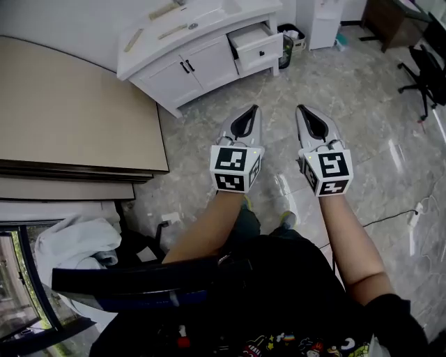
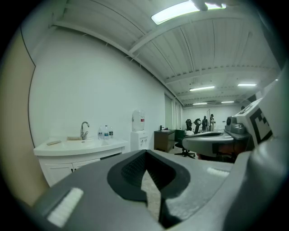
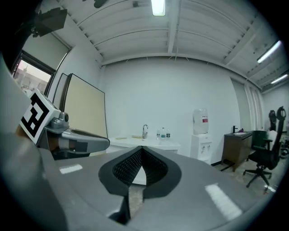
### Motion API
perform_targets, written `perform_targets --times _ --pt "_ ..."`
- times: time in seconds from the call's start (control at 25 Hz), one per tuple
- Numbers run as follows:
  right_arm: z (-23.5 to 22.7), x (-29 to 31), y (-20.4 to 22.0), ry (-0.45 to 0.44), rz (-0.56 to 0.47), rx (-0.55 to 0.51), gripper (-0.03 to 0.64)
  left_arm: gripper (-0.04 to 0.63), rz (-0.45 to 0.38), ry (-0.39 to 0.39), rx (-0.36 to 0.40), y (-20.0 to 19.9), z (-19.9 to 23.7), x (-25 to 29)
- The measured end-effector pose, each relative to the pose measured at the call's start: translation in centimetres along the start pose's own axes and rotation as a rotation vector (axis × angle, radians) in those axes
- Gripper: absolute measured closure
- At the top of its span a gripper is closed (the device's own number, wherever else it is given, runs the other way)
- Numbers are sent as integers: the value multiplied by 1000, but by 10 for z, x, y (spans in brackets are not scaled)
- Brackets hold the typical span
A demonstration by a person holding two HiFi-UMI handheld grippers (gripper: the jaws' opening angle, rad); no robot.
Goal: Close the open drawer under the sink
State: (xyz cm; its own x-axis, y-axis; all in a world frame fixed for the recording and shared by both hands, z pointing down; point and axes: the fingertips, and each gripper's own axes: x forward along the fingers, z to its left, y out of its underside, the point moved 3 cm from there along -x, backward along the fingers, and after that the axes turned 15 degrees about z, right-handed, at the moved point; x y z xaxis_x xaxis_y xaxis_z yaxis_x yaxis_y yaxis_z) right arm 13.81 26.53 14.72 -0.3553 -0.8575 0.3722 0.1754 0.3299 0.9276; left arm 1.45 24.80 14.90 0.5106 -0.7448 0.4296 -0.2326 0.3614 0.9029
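The white sink cabinet stands at the far end of the marble floor, and its upper right drawer is pulled out. Both grippers hover side by side over the floor, well short of the cabinet, pointing toward it. My left gripper is shut with nothing in it, and so is my right gripper. In the left gripper view the shut left gripper sits low, with the sink counter far behind on the left. In the right gripper view the right gripper lines up under the counter and faucet.
A large beige panel leans along the left. A water dispenser, a bin, a dark desk and an office chair stand at the right. A cable lies on the floor. White cloth lies near left.
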Motion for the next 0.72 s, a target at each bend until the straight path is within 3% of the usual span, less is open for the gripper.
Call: perform_targets --times 0.24,0.52,0.72 --pt "-13 88 -9 -17 15 -1 592 589 16 5 -6 -7 62 63" --pt "-44 227 -38 36 60 8 592 589 27 113 30 -44 164 185" --pt "-76 310 -43 47 89 18 591 589 46 133 35 -53 206 256"
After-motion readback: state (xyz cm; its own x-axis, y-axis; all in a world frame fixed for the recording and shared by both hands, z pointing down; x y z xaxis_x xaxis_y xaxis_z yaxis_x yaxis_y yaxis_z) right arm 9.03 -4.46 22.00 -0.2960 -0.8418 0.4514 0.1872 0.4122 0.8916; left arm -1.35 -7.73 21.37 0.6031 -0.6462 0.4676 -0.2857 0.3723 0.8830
